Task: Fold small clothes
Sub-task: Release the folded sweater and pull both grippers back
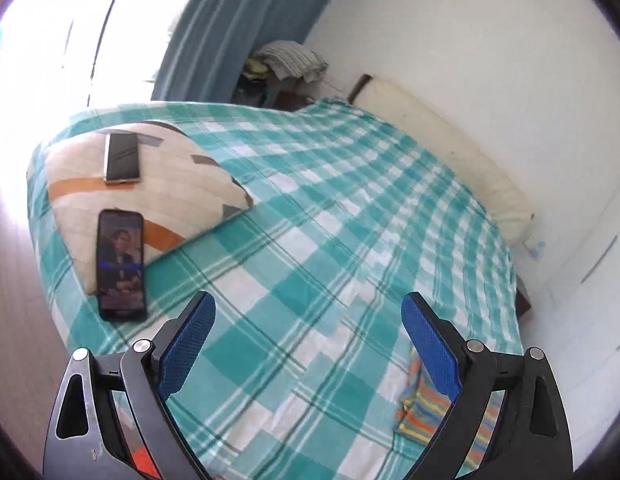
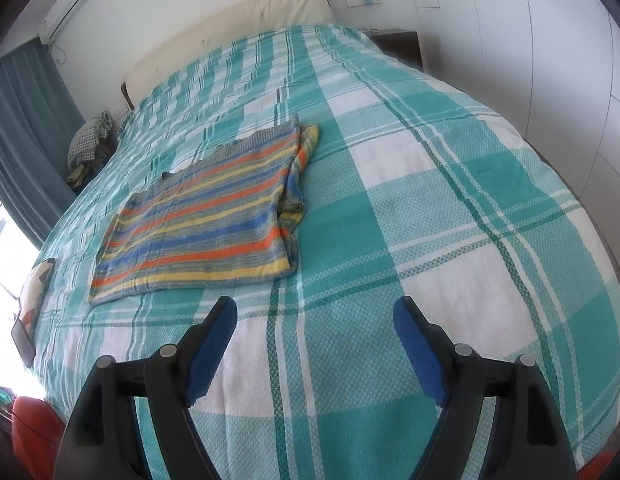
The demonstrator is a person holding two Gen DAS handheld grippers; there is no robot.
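Note:
A small striped garment (image 2: 198, 216), in orange, blue, yellow and grey bands, lies folded flat on the teal-and-white checked bedspread (image 2: 430, 208); a sleeve or flap sticks out along its right side. My right gripper (image 2: 314, 312) hovers open just in front of and to the right of it, nothing between its blue pads. In the left wrist view only a corner of the garment (image 1: 420, 404) shows, partly behind the right finger (image 1: 430, 344). My left gripper (image 1: 308, 308) stands wide open over bare bedspread (image 1: 310, 240).
A patterned pillow (image 1: 150, 184) lies at the bed's left with a dark phone (image 1: 122, 158) on it; a second phone (image 1: 121, 264) with a lit screen leans against it. A cream headboard (image 1: 442, 148), teal curtain (image 1: 238, 32), a clothes pile (image 1: 290, 60) and a nightstand (image 2: 402, 46) ring the bed.

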